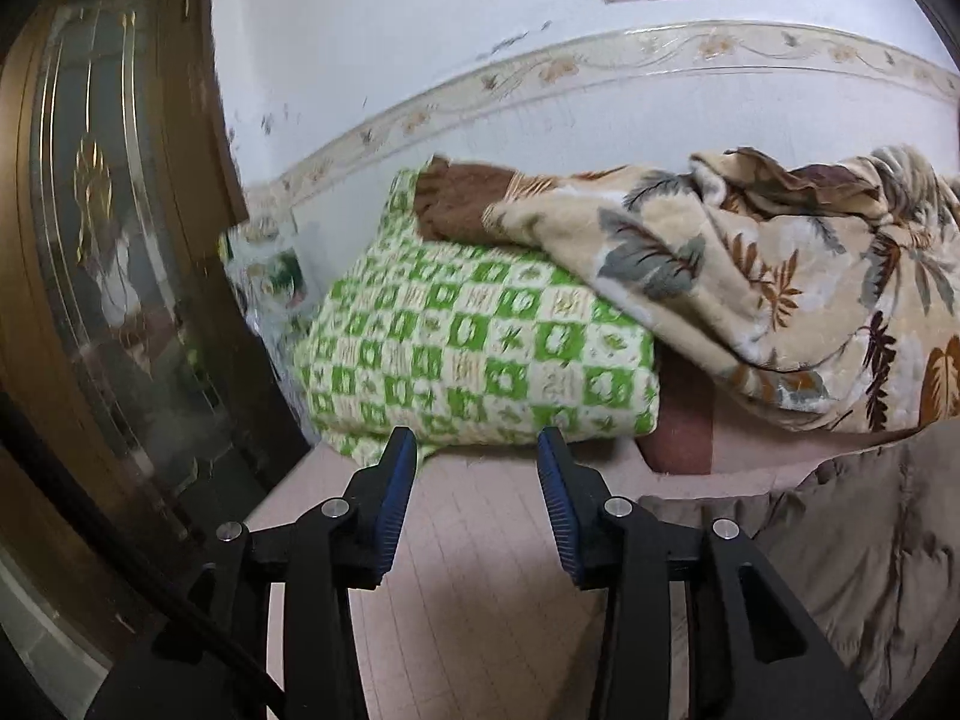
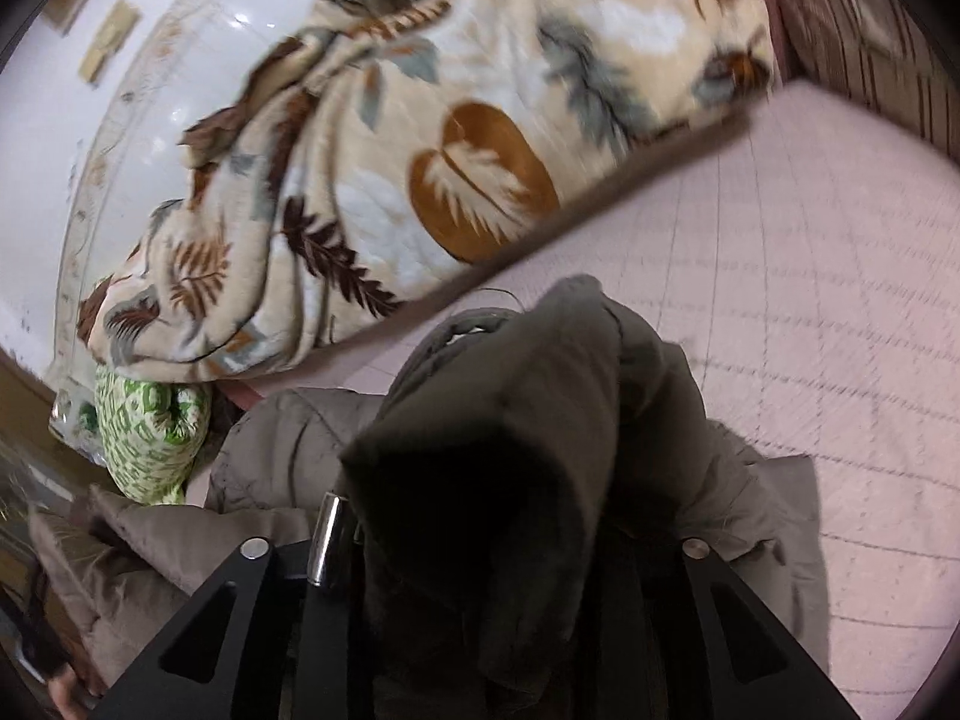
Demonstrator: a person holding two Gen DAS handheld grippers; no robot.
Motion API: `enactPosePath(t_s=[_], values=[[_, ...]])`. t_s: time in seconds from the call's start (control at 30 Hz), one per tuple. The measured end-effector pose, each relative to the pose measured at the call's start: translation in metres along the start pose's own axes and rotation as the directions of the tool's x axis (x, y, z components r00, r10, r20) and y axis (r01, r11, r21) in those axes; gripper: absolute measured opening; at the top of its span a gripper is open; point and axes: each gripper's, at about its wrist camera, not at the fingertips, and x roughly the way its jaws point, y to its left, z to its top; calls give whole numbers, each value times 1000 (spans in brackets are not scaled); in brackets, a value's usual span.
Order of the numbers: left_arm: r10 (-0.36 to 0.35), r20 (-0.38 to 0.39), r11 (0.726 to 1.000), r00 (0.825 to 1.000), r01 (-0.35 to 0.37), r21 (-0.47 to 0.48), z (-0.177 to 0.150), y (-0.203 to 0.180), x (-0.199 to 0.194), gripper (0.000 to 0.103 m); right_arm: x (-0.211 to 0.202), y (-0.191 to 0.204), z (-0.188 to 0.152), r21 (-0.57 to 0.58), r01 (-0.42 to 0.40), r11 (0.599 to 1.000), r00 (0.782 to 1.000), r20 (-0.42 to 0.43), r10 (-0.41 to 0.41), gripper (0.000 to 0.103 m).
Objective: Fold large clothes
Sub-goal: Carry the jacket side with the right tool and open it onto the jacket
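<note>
Barely started imo: right claw (image 2: 480,540) clamped on the brown coat (image 2: 516,420), left claw (image 1: 477,456) apart, empty, coat unfolded on bed (image 2: 810,300).

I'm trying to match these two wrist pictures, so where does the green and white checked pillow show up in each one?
Left wrist view: the green and white checked pillow fills the centre, just beyond the open left gripper.
Right wrist view: it sits small at the lower left, beside the grey-brown padded jacket.
Shared landmark: the beige leaf-print blanket lies over the pillow's top in both.
</note>
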Motion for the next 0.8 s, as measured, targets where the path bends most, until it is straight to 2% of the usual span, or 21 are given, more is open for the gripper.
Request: enactPosePath(t_s=[0.1, 0.17, 0.2, 0.27, 0.37, 0.43, 0.6, 0.7, 0.8], values=[[-14, -19, 1000, 1000, 14, -25, 0, 17, -2, 41, 1, -6, 6, 53, -44, 998, 998, -33, 46, 39], [-31, -15, 999, 999, 30, -23, -3, 24, -11, 41, -8, -9, 10, 93, -101, 991, 992, -61, 107, 51], [-40, -15, 999, 999, 39, -19, -5, 25, -15, 41, -16, -10, 12, 114, -130, 985, 988, -67, 138, 53], [-58, -8, 998, 998, 58, -9, -12, 25, -27, 41, -27, -8, 13, 137, -157, 978, 983, -77, 168, 63], [-85, -10, 996, 996, 85, 2, -18, 22, -41, 41, -56, -7, 12, 163, -199, 966, 977, -47, 209, 76], [-102, -11, 995, 995, 103, 4, -22, 19, -54, 41, -78, -5, 14, 143, -190, 971, 981, -11, 194, 79], [-159, -9, 987, 987, 159, 33, -28, 12, -88, 42, -135, -10, 8, 117, -189, 975, 981, 62, 182, 80], [-203, -3, 978, 979, 203, 42, -36, 6, -110, 47, -162, -6, -10, 58, -176, 983, 982, 87, 170, 81], [-251, -27, 965, 968, 252, 67, -51, -6, -126, 48, -176, 2, -39, -20, -157, 987, 984, 87, 158, 81]])
